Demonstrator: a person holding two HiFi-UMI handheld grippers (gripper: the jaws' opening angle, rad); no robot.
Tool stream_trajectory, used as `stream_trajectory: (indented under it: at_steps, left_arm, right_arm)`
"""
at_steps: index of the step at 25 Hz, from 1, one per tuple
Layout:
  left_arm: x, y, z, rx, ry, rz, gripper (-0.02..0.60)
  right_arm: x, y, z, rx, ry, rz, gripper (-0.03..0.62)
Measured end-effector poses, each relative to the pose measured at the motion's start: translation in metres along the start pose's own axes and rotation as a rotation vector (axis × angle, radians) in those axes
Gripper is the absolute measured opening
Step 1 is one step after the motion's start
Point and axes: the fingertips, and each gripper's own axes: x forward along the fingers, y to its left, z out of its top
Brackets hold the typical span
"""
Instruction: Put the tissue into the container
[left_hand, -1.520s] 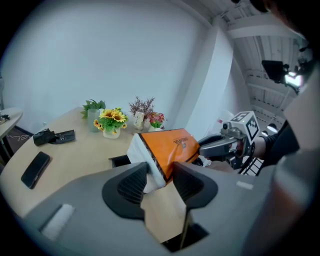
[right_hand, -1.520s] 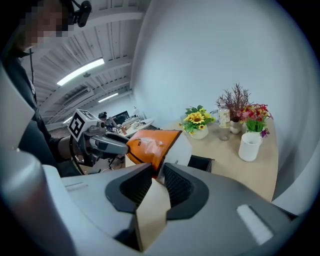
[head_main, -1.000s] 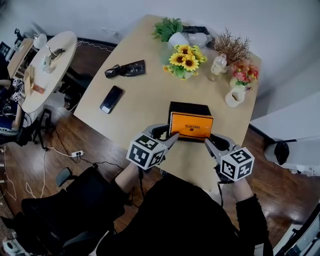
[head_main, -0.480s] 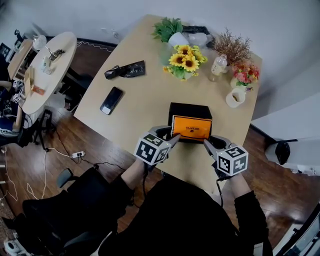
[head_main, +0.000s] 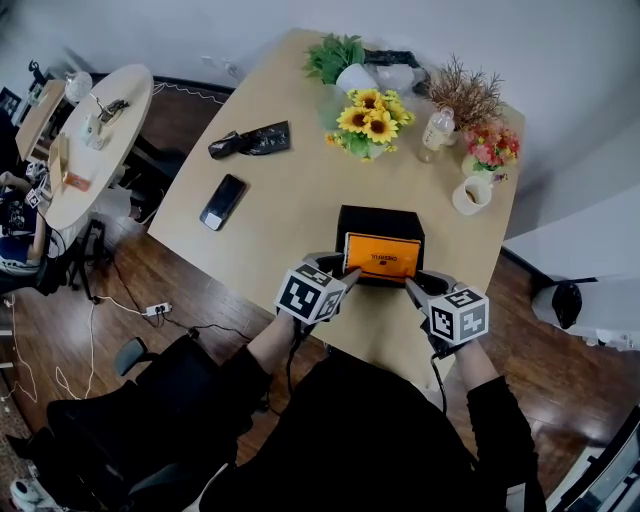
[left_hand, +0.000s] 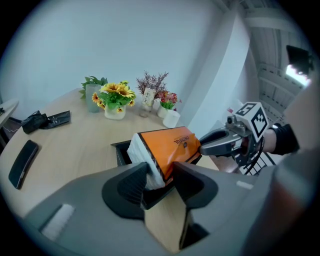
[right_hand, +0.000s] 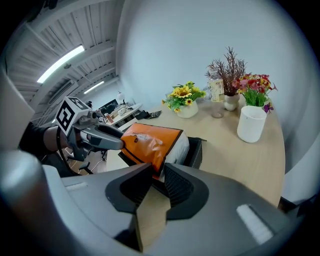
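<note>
**Tissue pack held over the box, both grippers on it**

Here we are at the near edge of a pale wooden table (head_main: 290, 190). The orange tissue pack (head_main: 383, 256) is tilted, its lower end down inside the black container (head_main: 378, 217) and its upper end well above the rim. The left gripper (head_main: 347, 279) has its jaws pinched on the pack's left near corner, white tissue showing right at the pads. The right gripper (head_main: 411, 287) is clamped the same way on the right near corner, so the pack hangs between the two.

Further up the table, a dark phone (head_main: 222, 200) lies flat, well apart from the box, with a black pouch (head_main: 250, 140) beyond it. Along the far edge stand sunflowers (head_main: 368, 120), a leafy green plant (head_main: 335, 55), a small bottle (head_main: 433, 130), dried twigs (head_main: 465, 92), pink flowers (head_main: 490, 145) and a white cup (head_main: 467, 195).

Off to the left stands a round table (head_main: 95, 130) with small items on it. Below is a dark wood floor (head_main: 130, 280), where a power strip (head_main: 152, 308) trails its cable. A plain pale wall (head_main: 150, 30) is behind.
</note>
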Motion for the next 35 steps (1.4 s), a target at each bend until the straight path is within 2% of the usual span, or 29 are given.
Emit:
stream_trajectory:
  at_steps: [5,11,16,22,25,28,32,33,35]
  left_arm:
    - [0.007,0.001,-0.004,-0.001,0.026,0.009,0.147]
    - [0.015,0.005,-0.012,0.002,0.09,0.054,0.15]
    - [0.019,0.01,-0.019,0.02,0.136,0.119,0.152]
    - [0.021,0.009,-0.019,0.031,0.157,0.145,0.152]
    - [0.02,0.011,-0.021,0.035,0.165,0.16,0.152]
    - [0.02,0.012,-0.02,0.052,0.144,0.185,0.155]
    - [0.006,0.015,-0.011,0.1,0.08,0.25,0.158]
    - [0.002,0.015,-0.008,0.077,0.048,0.246,0.158]
    - [-0.007,0.009,0.002,-0.033,-0.064,0.182,0.156]
  right_arm:
    - [0.005,-0.006,-0.005,0.013,0.022,-0.003,0.078]
    - [0.011,-0.009,-0.011,0.042,0.06,-0.02,0.08]
    - [0.015,-0.008,-0.014,0.003,0.083,-0.046,0.081]
    - [0.014,-0.008,-0.014,-0.018,0.104,-0.061,0.084]
    - [0.016,-0.005,-0.014,-0.036,0.117,-0.046,0.122]
    - [0.016,-0.005,-0.013,-0.039,0.114,-0.052,0.132]
    - [0.004,-0.017,-0.005,-0.034,0.053,-0.118,0.132]
    - [0.001,-0.02,-0.003,-0.027,0.036,-0.129,0.132]
    - [-0.006,-0.023,0.002,-0.009,-0.003,-0.132,0.131]
